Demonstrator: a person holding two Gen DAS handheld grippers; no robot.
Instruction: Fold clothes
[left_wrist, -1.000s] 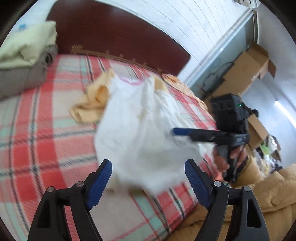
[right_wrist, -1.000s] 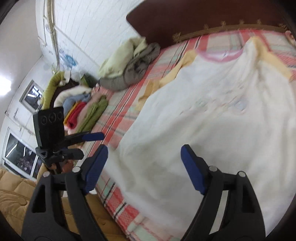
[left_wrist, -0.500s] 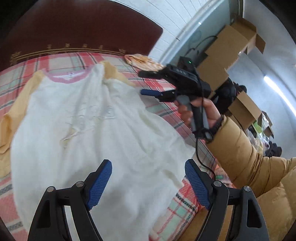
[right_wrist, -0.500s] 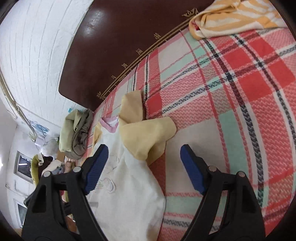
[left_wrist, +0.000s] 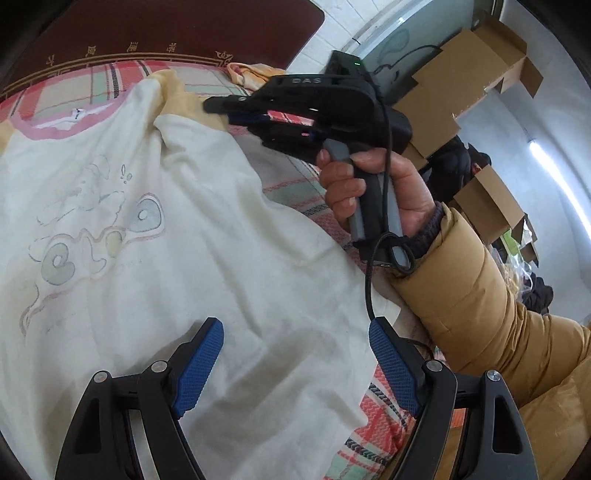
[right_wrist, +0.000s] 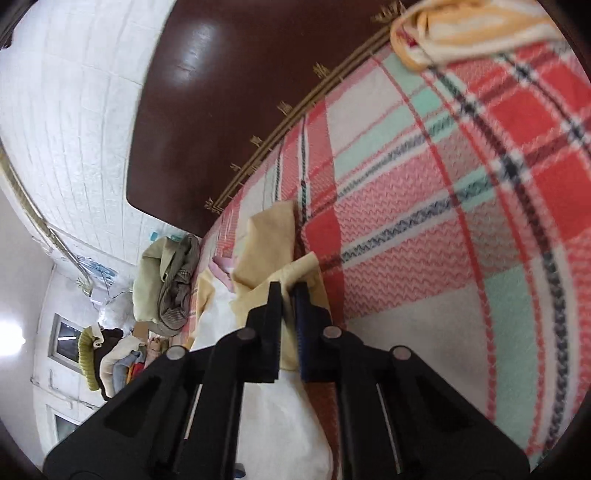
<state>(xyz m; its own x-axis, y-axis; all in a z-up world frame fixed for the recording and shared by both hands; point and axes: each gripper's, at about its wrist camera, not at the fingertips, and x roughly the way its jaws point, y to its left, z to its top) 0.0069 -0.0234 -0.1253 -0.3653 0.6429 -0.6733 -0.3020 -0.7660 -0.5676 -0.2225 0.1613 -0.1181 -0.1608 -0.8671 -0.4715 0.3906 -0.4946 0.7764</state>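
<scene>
A white T-shirt (left_wrist: 177, 236) with yellow sleeves, a pink collar and a faded cartoon print lies spread on the plaid bed. My left gripper (left_wrist: 295, 362) hangs open just above its lower hem, nothing between the blue pads. In the left wrist view my right gripper (left_wrist: 221, 107) reaches to the shirt's far shoulder, held by a hand in a tan padded sleeve. In the right wrist view that gripper (right_wrist: 287, 291) is shut on the yellow sleeve (right_wrist: 269, 251), with the white body of the shirt (right_wrist: 280, 417) trailing below it.
The red, white and green plaid bedspread (right_wrist: 461, 229) ends at a dark wooden headboard (right_wrist: 229, 99). A yellow striped garment (right_wrist: 461, 26) lies near the headboard. Piled clothes (right_wrist: 166, 280) sit at the far side. Cardboard boxes (left_wrist: 469, 77) stand beside the bed.
The right gripper has gone from open above the bedspread to shut on the yellow sleeve. The left gripper has come closer over the shirt's lower part, still open.
</scene>
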